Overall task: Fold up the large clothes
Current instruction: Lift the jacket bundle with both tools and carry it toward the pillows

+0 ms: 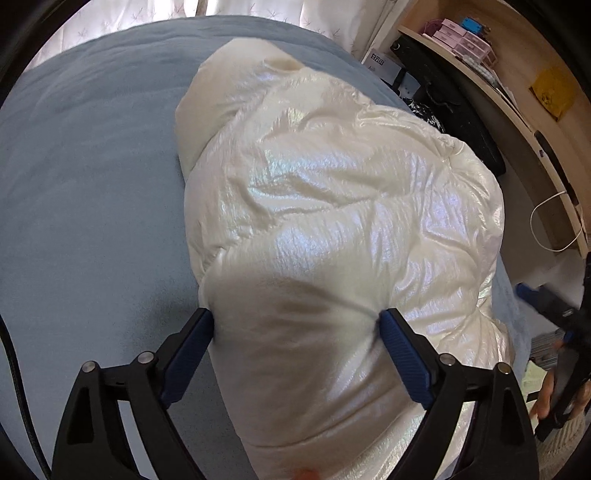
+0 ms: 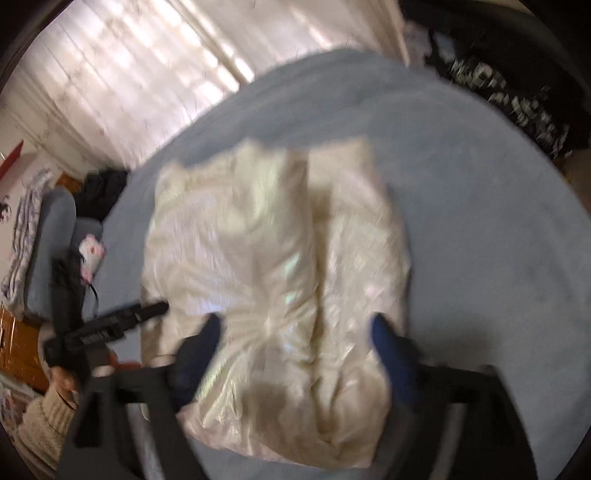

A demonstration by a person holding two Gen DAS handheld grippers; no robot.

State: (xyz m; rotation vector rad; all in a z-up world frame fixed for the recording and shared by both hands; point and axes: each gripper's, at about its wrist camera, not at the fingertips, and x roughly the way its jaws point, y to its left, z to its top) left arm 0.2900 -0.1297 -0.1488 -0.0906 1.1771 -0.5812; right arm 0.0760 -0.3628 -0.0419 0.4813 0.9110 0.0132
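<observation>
White puffy jacket (image 1: 332,229), shiny and pearly, bundled in a thick folded heap on a blue bed (image 1: 85,192), seen from two cameras looking along gripper fingers

Left wrist view: left gripper (image 1: 295,332) spread wide, jaws apart, blue pads (image 1: 192,354) on black fingers set either side of the near end of the jacket; whether the pads touch the fabric or hover just above it, cannot tell. Jacket running away from the camera toward a pale curtain (image 1: 147,11) at the top. To the right of the bed, a curved wooden shelf (image 1: 517,96) with small pink boxes (image 1: 450,33), a dark bag below it, and a white cable (image 1: 554,221). At the far right edge, partly cut off, the right gripper (image 1: 546,299) and a hand around its handle

Right wrist view, blurred: right gripper (image 2: 295,332) also wide apart, dark blue fingertips (image 2: 388,343) flanking the near end of the jacket (image 2: 266,258), clamped on nothing. Jacket lying in two long padded rolls side by side in the middle of the bed (image 2: 480,221). Left gripper (image 2: 147,312) at the left, tip just beside the jacket's edge, held by a hand (image 2: 66,384) in a cream knitted sleeve. Bright curtain (image 2: 129,74) behind, dark printed cloth (image 2: 517,92) at upper right
</observation>
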